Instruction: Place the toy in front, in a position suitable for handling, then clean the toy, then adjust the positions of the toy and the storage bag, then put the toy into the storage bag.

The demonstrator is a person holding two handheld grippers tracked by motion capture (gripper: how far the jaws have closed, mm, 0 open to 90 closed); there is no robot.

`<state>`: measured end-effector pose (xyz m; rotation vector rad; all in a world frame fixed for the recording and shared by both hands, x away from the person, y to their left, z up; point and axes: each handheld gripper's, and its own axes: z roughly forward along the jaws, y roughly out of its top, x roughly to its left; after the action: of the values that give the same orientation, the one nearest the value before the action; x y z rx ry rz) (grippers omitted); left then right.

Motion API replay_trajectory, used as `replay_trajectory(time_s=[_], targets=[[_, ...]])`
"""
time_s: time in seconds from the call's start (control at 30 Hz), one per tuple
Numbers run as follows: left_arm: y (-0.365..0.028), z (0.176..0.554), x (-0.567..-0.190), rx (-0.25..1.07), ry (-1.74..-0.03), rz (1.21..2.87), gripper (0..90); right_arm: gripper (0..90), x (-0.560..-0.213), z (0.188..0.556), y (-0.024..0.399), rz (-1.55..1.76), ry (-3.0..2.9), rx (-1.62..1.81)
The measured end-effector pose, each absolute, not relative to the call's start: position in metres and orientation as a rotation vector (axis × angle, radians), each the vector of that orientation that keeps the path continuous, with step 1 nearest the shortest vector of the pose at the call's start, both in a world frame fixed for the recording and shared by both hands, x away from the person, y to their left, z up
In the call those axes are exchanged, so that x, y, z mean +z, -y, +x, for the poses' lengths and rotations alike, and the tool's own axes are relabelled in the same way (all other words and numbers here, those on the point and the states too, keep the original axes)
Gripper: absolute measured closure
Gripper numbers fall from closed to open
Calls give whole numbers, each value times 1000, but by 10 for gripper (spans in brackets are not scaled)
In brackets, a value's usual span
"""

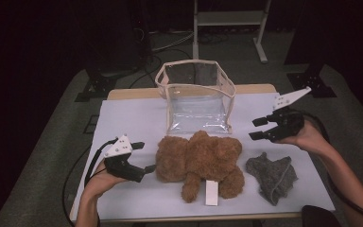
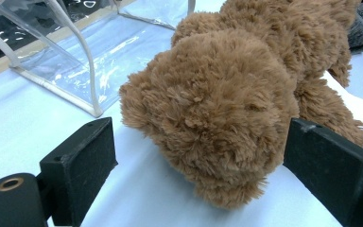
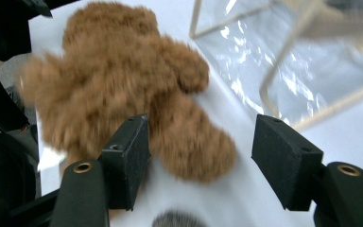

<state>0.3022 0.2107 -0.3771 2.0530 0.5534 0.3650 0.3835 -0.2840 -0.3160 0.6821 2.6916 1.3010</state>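
We are lining up on the bear (image 2: 227, 94): left gripper (image 2: 198, 165) wide, its head between the jaws, unpinched; right gripper (image 3: 201, 156) wide, empty. Next, close left.

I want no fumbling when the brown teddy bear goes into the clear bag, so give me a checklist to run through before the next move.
1. Left gripper open, jaws either side of the teddy bear head: ok.
2. Right gripper open, nothing held: ok.
3. Clear bag upright, mouth open: ok.
4. Bag empty: ok.
5. Grey cloth lying apart from the bear: ok.
6. White tag free of the jaws: ok.
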Motion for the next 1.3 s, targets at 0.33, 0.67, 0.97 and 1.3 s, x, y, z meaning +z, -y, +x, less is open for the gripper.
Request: replay_trajectory(time_s=[0.33,0.67,0.97,1.3], targets=[[-214,300,-376,367,-560,2049,86,340,-289,409,228,523,-2725,1317],[-215,300,-375,372,-561,2056,81,325,-285,423,200,465,-2771,1321],[-215,302,-378,365,-563,2062,81,320,-279,428,187,428,-2794,1306],[-217,302,-378,362,-572,2068,74,310,-268,434,178,401,-2800,1266]])
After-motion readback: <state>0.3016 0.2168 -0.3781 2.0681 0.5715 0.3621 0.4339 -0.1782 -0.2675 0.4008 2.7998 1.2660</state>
